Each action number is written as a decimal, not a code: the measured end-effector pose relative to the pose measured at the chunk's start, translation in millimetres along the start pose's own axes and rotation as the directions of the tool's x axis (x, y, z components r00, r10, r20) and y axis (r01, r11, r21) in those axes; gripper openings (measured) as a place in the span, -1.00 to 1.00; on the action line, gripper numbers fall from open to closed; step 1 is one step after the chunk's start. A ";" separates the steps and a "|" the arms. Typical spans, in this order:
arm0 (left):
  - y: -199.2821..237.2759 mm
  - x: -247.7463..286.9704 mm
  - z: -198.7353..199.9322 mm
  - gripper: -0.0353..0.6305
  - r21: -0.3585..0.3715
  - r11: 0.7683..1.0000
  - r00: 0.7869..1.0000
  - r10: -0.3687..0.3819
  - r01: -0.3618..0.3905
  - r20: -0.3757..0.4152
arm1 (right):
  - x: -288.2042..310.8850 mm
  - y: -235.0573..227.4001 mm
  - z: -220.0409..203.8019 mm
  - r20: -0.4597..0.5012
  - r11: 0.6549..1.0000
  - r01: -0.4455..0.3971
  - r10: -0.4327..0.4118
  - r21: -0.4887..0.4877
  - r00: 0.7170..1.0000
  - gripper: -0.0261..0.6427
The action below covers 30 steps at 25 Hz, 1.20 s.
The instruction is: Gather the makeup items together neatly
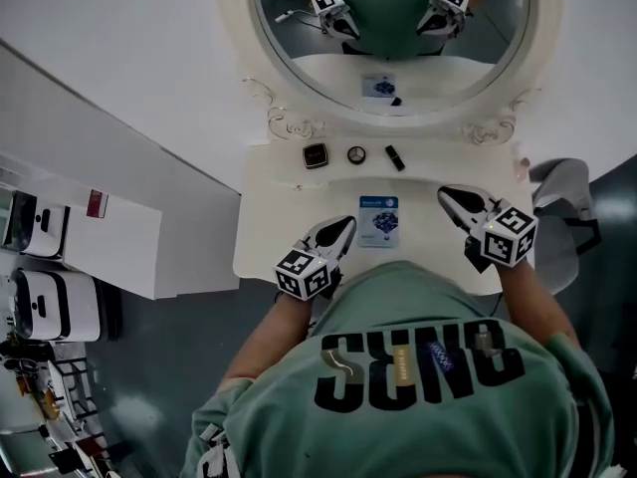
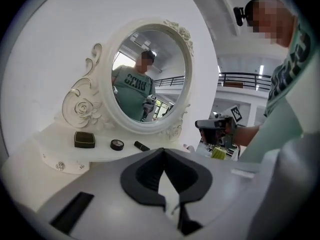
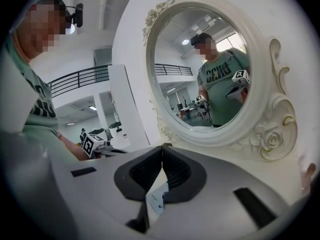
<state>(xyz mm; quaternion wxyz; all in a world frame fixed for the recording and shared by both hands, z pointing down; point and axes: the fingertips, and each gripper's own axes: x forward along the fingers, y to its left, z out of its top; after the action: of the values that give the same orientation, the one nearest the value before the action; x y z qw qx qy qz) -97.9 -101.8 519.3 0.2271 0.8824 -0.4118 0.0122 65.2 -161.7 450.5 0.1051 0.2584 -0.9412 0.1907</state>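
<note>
While both claws hover low over the white vanity worktop (image 1: 284, 222), each has its jaws pressed together with nothing between them. The left claw (image 1: 344, 227) sits just beside the left edge of a blue-and-white printed card (image 1: 379, 220), and the right claw (image 1: 450, 197) is a little farther off on the card's other side. That flat card lies on the lower surface between them, its long axis running from the person toward the oval white-framed mirror (image 1: 269, 78). Well apart from it, on the raised shelf (image 1: 438, 157) under the mirror, three items sit in a row: a dark square compact (image 1: 316, 155), a small round black compact (image 1: 356, 154) and a black lipstick tube (image 1: 395, 157) lying slanted. If the card belongs with that row, the left claw looks the nearer. It would have to open and take the card by a long edge, since the card lies flat.
</note>
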 end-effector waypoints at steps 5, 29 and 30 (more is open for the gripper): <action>-1.0 -4.0 3.2 -0.87 -0.007 1.000 1.000 -0.002 0.002 0.015 | 12.7 8.3 -9.4 -0.052 0.997 -0.004 0.000 -0.075 0.999 -0.94; 68.4 -107.8 -31.8 -0.87 -0.163 0.978 0.992 0.127 -0.129 -0.025 | 192.4 -0.2 -260.4 -0.798 0.797 -0.492 0.022 -0.350 0.603 0.26; 69.7 -108.8 -31.2 -0.87 -0.163 0.978 0.992 0.126 -0.128 -0.024 | 193.3 -0.2 -259.6 -0.796 0.794 -0.497 0.026 -0.351 0.605 0.26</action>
<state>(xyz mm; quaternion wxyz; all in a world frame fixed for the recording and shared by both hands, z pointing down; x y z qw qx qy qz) -215.6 -49.3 551.9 0.3006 0.8326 -0.4652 -0.0013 -72.1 -140.9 742.9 0.5252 -0.0342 -0.8500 0.0206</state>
